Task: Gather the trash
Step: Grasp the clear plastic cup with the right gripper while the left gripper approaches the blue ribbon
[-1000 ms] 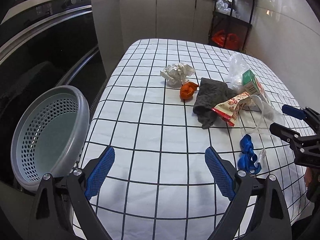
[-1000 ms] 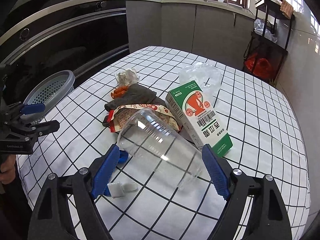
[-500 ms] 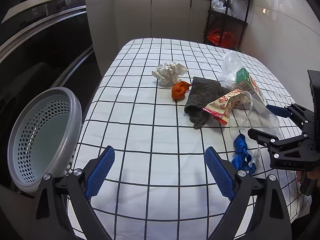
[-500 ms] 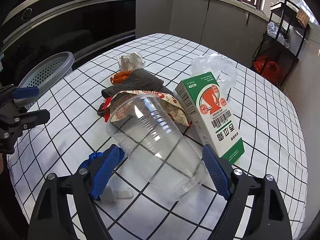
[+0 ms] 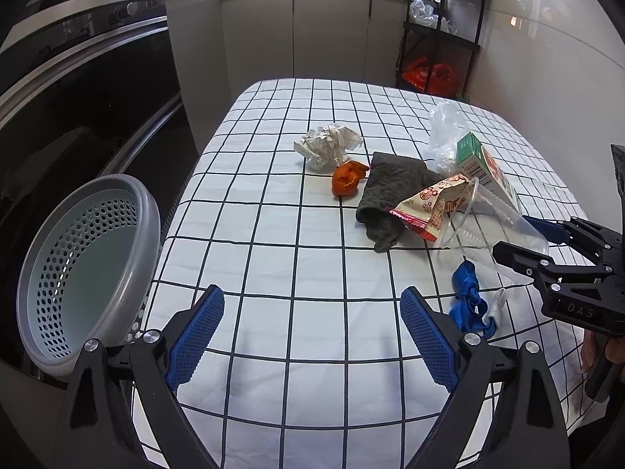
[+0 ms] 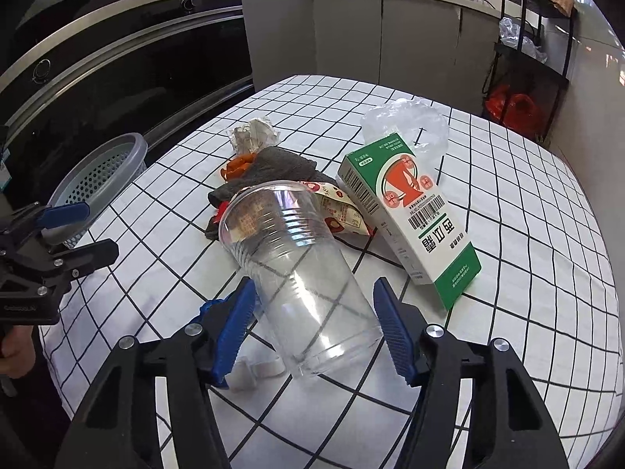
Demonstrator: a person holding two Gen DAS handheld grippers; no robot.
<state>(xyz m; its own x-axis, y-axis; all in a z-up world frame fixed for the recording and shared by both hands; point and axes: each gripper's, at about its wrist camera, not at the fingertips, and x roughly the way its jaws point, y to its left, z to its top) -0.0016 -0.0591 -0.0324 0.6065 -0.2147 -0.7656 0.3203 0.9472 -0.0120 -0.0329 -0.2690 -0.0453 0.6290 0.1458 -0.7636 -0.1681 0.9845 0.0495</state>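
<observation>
A clear plastic cup (image 6: 297, 269) lies on its side on the checked tablecloth (image 6: 527, 203), its base between the pads of my right gripper (image 6: 314, 328). The jaws stand close on both sides of it but are still open. Beside the cup lie a green and white carton (image 6: 410, 211), a red snack wrapper (image 5: 433, 203), a grey rag (image 5: 390, 195), an orange scrap (image 5: 347, 181), crumpled paper (image 5: 328, 146) and a clear bag (image 6: 406, 125). A blue scrap (image 5: 466, 301) lies near the front. My left gripper (image 5: 312, 336) is open and empty above the cloth.
A grey perforated basket (image 5: 84, 265) hangs off the table's left edge, also in the right wrist view (image 6: 97, 176). A dark oven front (image 5: 78, 90) is at the left, and a black rack (image 5: 441, 39) with bags stands behind the table.
My right gripper has moved forward onto the cup's base and its jaws have narrowed around it. The left gripper has drawn back a little and stayed open.
</observation>
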